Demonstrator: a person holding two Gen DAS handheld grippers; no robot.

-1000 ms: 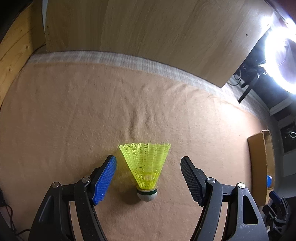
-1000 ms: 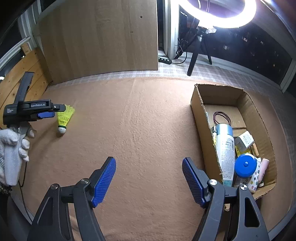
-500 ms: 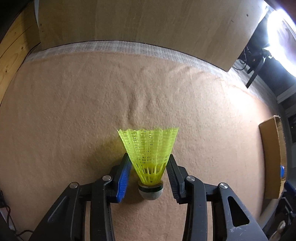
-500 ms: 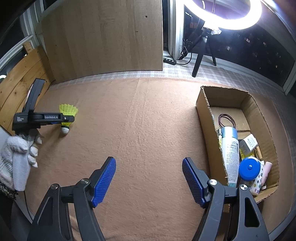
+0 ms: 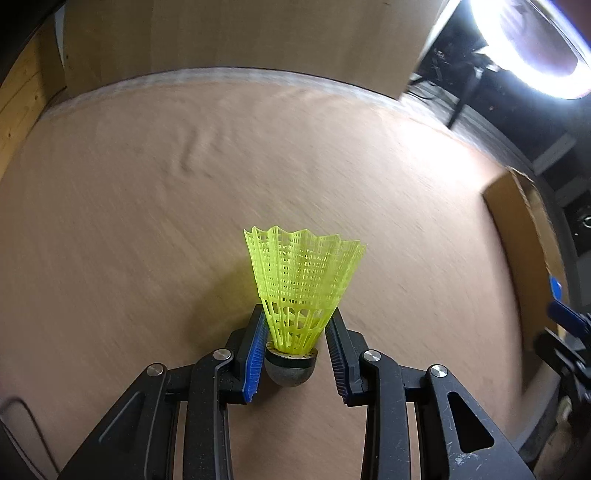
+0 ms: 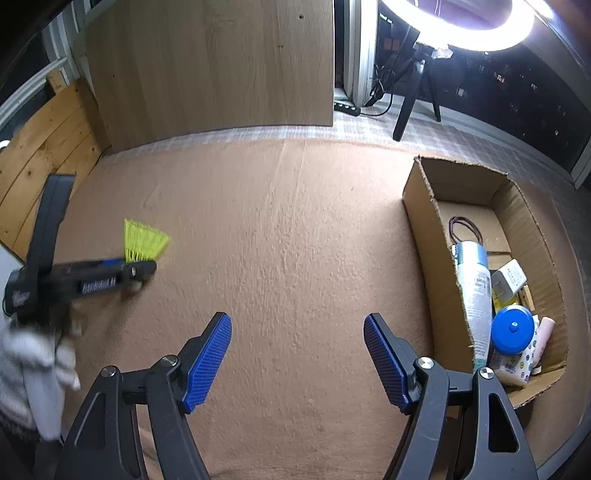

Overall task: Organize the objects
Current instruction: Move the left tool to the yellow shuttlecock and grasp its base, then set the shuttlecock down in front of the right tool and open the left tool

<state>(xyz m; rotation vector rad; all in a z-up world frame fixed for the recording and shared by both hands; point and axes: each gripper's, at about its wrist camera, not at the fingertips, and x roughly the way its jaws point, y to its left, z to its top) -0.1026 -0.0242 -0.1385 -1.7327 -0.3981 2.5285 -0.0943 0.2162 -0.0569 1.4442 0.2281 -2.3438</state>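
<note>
Both views are fisheye, bending straight edges toward dark, vignetted corners. A ring light (image 6: 458, 26) at the upper right is the main source and is blown out to white glare in both. The brown cloth (image 6: 295, 258) is evenly lit; in the left wrist view it streaks with motion blur. The yellow shuttlecock (image 5: 301, 284) stays sharp there, casting a soft shadow leftward, but smears in the right wrist view
</note>
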